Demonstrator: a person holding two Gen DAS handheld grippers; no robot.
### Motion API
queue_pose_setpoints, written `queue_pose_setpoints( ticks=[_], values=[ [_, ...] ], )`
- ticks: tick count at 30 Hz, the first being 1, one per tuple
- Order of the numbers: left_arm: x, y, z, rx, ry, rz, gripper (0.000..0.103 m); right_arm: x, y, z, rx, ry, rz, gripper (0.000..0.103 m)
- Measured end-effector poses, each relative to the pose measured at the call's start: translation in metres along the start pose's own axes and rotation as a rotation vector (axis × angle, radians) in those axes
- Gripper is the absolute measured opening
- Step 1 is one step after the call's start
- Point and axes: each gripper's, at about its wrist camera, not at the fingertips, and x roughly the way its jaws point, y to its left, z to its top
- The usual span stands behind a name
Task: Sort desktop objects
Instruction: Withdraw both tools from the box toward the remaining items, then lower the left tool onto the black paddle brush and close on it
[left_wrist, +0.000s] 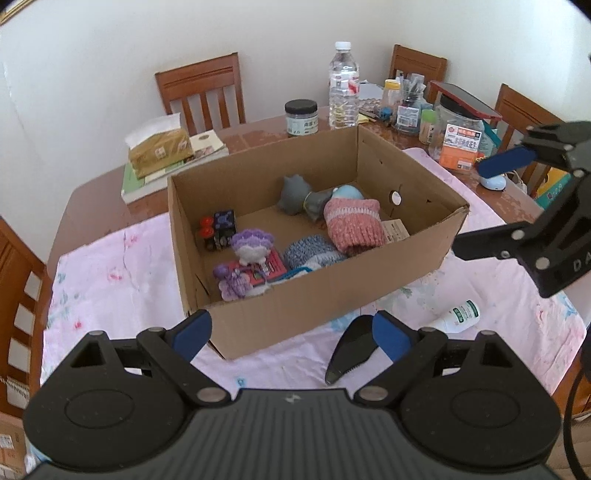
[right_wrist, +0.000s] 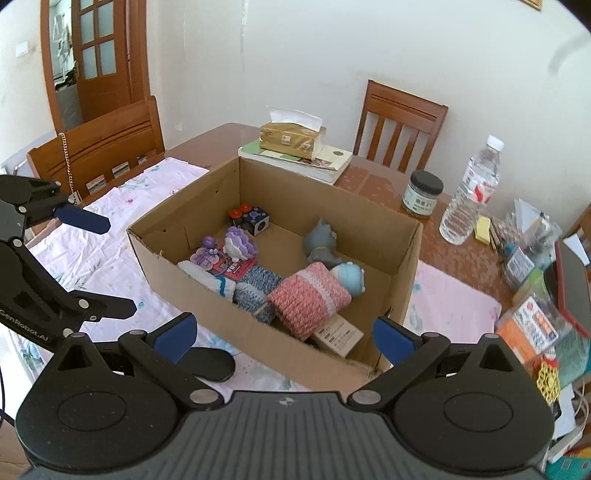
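An open cardboard box (left_wrist: 332, 295) stands on the pink cloth and holds a pink knitted piece (left_wrist: 352, 225), a blue knitted roll (left_wrist: 310, 251), a grey plush toy (left_wrist: 295, 194), a purple figurine (left_wrist: 253, 245) and a black cube (left_wrist: 223, 225). My left gripper (left_wrist: 291, 336) hangs open just short of the box's near wall, nothing between its fingers. A black toothed clip (left_wrist: 351, 343) lies by its right pad. A small white bottle (left_wrist: 458, 315) lies on the cloth to the right. My right gripper (right_wrist: 284, 339) is open at the box's near corner (right_wrist: 369, 365), empty.
A tissue box (left_wrist: 159, 147) sits on stacked books at the back left. A water bottle (left_wrist: 343, 88), a dark-lidded jar (left_wrist: 301, 118) and crowded containers (left_wrist: 458, 140) fill the back right. Wooden chairs (left_wrist: 201, 90) ring the table. The left gripper (right_wrist: 122, 266) shows at the left edge.
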Motion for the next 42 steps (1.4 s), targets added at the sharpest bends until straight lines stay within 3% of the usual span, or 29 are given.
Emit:
queue_pose_setpoints(
  ticks=[15,30,42],
  values=[
    [0.015,-0.006,-0.018,-0.087,0.053,0.015,0.094,0.001,-0.005,-0.044,0.091,0.065,-0.061,0.103],
    [0.083,-0.019,-0.037,-0.223,0.154,0.014,0.094,0.040,-0.024,-0.077,0.220,0.169,-0.076,0.103],
    [0.106,-0.040,-0.032,-0.319,0.132,0.029,0.094,0.043,-0.043,-0.087,0.235,0.201,-0.080,0.103]
  ],
)
